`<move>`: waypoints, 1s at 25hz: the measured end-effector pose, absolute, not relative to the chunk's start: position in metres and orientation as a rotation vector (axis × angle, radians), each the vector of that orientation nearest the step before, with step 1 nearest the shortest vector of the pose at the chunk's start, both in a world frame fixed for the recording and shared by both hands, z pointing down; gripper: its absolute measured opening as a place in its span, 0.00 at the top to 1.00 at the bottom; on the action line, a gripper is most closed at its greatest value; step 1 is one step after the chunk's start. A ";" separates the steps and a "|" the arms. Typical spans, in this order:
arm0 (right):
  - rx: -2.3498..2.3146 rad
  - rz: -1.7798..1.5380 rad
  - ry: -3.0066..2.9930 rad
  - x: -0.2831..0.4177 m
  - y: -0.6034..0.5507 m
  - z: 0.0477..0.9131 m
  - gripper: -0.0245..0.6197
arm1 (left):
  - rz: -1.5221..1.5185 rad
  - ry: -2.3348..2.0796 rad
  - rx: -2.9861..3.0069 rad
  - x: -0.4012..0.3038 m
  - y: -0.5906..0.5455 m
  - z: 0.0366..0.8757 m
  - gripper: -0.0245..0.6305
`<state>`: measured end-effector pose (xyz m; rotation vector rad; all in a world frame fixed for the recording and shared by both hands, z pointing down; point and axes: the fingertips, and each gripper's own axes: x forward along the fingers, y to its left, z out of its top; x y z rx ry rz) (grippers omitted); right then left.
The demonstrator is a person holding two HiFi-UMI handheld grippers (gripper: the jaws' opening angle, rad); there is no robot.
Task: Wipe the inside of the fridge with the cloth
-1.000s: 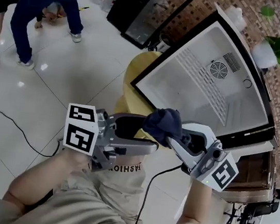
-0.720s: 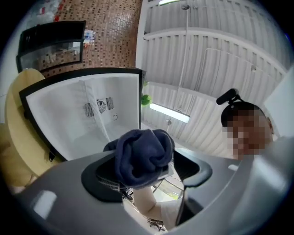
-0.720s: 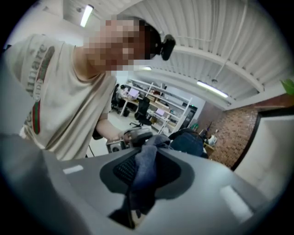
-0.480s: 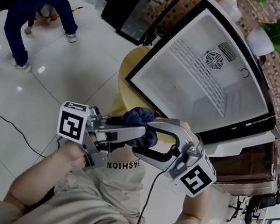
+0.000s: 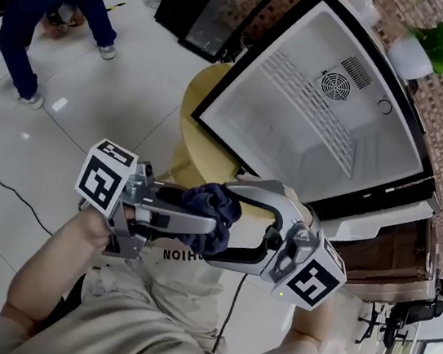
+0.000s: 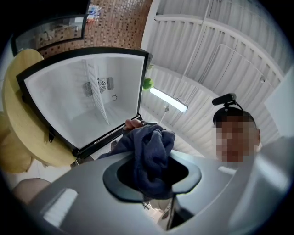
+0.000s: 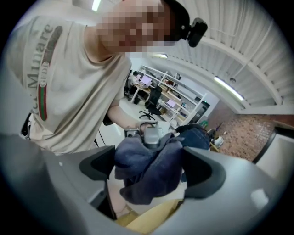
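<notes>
Navy terry cloth [image 5: 211, 205], bunched, is pinched in my left gripper [image 6: 151, 176], jaws just closing on it. On my right gripper [image 7: 149, 172] the jaws, just opening, stand wide around it, near the smooth white fridge [image 5: 294, 133].
</notes>
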<state>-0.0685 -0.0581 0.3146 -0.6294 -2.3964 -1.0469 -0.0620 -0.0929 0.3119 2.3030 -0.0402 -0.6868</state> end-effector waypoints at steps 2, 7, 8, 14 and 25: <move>-0.653 -1.070 -2.354 -0.069 -0.053 0.323 0.31 | -0.657 0.004 2.308 -0.052 -0.088 0.312 0.78; -0.589 -1.122 -2.369 -0.068 -0.055 0.329 0.56 | -0.660 0.020 2.306 -0.050 -0.086 0.313 0.74; -0.557 -1.128 -2.381 -0.068 -0.058 0.328 0.61 | -0.671 -0.014 2.320 -0.051 -0.089 0.313 0.70; -0.317 -0.886 -2.669 -0.060 -0.095 0.305 0.75 | -0.833 -0.252 2.399 -0.071 -0.107 0.303 0.51; 0.995 -1.357 -2.255 -0.065 -0.297 0.184 0.75 | -0.800 -0.744 2.454 -0.106 -0.134 0.310 0.59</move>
